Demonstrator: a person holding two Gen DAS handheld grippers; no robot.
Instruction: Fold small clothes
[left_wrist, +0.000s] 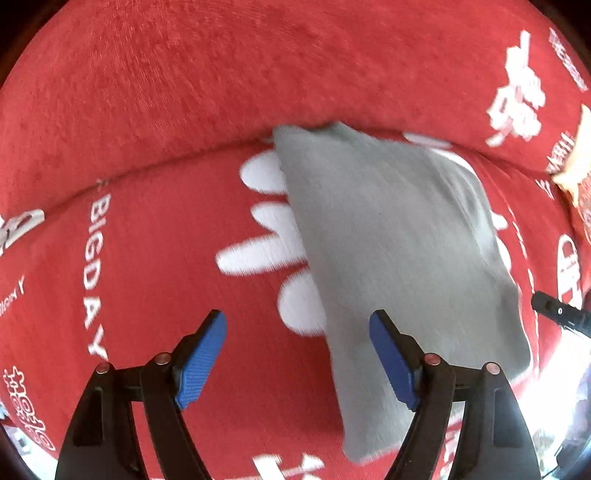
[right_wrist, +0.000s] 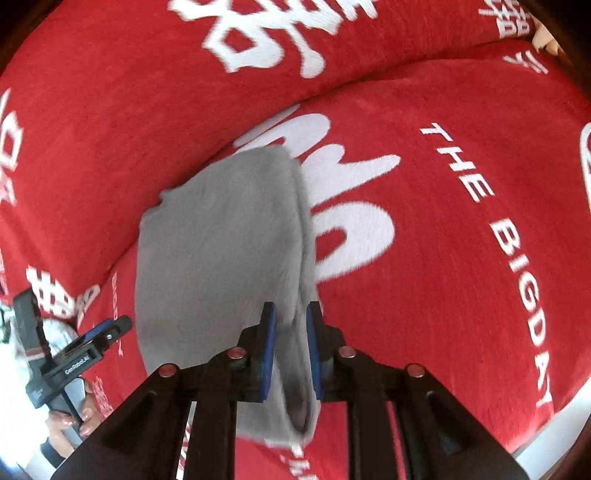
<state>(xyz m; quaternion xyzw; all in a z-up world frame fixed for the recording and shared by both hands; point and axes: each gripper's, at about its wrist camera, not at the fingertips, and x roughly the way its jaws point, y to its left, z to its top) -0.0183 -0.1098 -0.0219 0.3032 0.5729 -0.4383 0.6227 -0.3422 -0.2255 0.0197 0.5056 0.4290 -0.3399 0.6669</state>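
A red plush blanket (left_wrist: 155, 229), printed with bold white characters and English lettering, covers a soft, cushioned surface with a deep crease running across it. On it lies a small grey garment (left_wrist: 388, 240), a soft knit cloth already doubled into a rough oblong. Its long axis runs from the crease back toward the person holding the tools.

The right gripper (right_wrist: 290, 343) is at the near end of the cloth, by its right-hand folded edge. Its blue ribbed pads (right_wrist: 267, 354) stand close together with a bunched ridge of grey fabric between them; whether they actually press it I cannot tell.

The left gripper (left_wrist: 297, 354) hangs above the blanket with its blue pads spread wide and nothing between them. The cloth's left edge lies just toward its right finger, which overlaps the fabric in view, so this hand appears placed to take that edge. In the right camera, a hand (right_wrist: 70, 424) grips the left tool's handle.
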